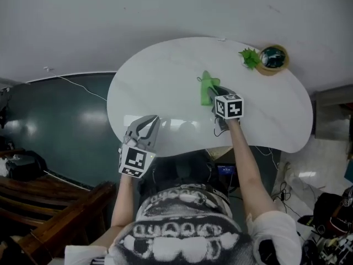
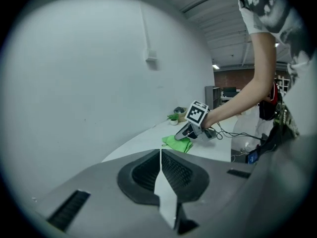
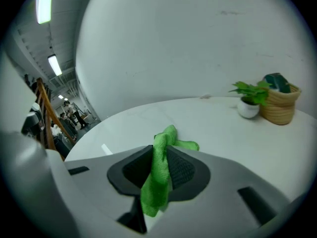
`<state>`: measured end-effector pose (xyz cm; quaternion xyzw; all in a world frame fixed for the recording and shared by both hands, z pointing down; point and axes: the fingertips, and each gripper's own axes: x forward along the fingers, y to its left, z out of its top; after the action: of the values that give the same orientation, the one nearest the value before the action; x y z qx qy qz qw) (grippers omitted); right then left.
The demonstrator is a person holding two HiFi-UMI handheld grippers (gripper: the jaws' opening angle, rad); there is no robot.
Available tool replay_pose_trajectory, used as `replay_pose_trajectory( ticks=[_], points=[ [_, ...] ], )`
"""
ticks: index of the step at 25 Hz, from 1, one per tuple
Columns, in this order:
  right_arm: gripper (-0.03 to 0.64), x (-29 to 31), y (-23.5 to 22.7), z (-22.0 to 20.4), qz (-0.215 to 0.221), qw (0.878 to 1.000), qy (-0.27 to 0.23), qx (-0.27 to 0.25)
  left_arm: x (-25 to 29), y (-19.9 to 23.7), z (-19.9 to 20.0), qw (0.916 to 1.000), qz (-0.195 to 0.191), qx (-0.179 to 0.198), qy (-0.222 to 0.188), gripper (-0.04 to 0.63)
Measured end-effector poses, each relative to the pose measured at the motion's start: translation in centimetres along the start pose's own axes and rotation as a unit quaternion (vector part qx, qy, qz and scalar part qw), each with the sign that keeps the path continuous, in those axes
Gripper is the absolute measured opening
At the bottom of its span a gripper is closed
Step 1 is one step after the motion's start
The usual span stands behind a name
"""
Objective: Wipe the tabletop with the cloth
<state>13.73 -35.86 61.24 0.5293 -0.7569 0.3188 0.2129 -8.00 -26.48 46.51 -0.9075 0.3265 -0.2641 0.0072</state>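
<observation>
White oval desk (image 1: pixel 165 76) fills the head view. The bright green microfibre cloth (image 1: pixel 206 87) sits mid-frame at the right tongs (image 1: pixel 214 95), and the left tongs (image 1: pixel 150 123) hover by the near edge, lower left.

Left gripper view: pinched together, nothing in them.

Right gripper view: clamped tight on the cloth.

Looks mid-wipe to me. Next move wants the cloth pressed flat and dragged across the bare top.

Fuzzy green cloth (image 3: pixel 156 182), smooth glossy white tabletop (image 1: pixel 160 76), woven straw basket (image 3: pixel 282 110)
</observation>
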Motion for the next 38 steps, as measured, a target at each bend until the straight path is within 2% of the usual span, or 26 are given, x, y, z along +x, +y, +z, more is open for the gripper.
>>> replay_pose_trajectory(
  ticks=[5, 12, 16, 21, 26, 30, 34, 38],
  points=[
    [0.083, -6.5, -11.3, -2.4, -0.055, 0.998, -0.006, 0.023, 4.6, -6.0, 3.9, 0.9995, -0.024, 0.014, -0.011, 0.008],
    [0.083, -14.3, -26.1, -6.0, -0.137, 0.989, -0.002, 0.051, 9.2, -12.3, 8.1, 0.9983, -0.044, 0.028, -0.025, 0.008],
    [0.083, -18.0, -32.1, -7.6, -0.174, 0.983, -0.001, 0.063, 10.2, -14.5, 8.8, 0.9979, -0.051, 0.031, -0.022, 0.008],
    [0.083, -21.5, -37.6, -9.3, -0.212, 0.975, 0.013, 0.066, 10.5, -15.8, 8.9, 0.9980, -0.051, 0.036, -0.010, 0.008],
    [0.084, -24.1, -41.8, -10.5, -0.247, 0.966, 0.022, 0.079, 10.4, -16.4, 8.8, 0.9981, -0.050, 0.035, -0.002, 0.008],
    [0.084, -25.2, -43.3, -11.1, -0.268, 0.958, 0.023, 0.098, 9.9, -16.2, 8.1, 0.9981, -0.052, 0.033, 0.005, 0.008],
    [0.084, -24.9, -41.8, -10.1, -0.264, 0.960, 0.014, 0.090, 9.2, -15.3, 7.3, 0.9984, -0.049, 0.028, 0.006, 0.008],
    [0.083, -23.1, -37.0, -8.4, -0.233, 0.970, 0.003, 0.064, 7.9, -13.7, 6.3, 0.9989, -0.039, 0.026, 0.001, 0.008]
  ],
)
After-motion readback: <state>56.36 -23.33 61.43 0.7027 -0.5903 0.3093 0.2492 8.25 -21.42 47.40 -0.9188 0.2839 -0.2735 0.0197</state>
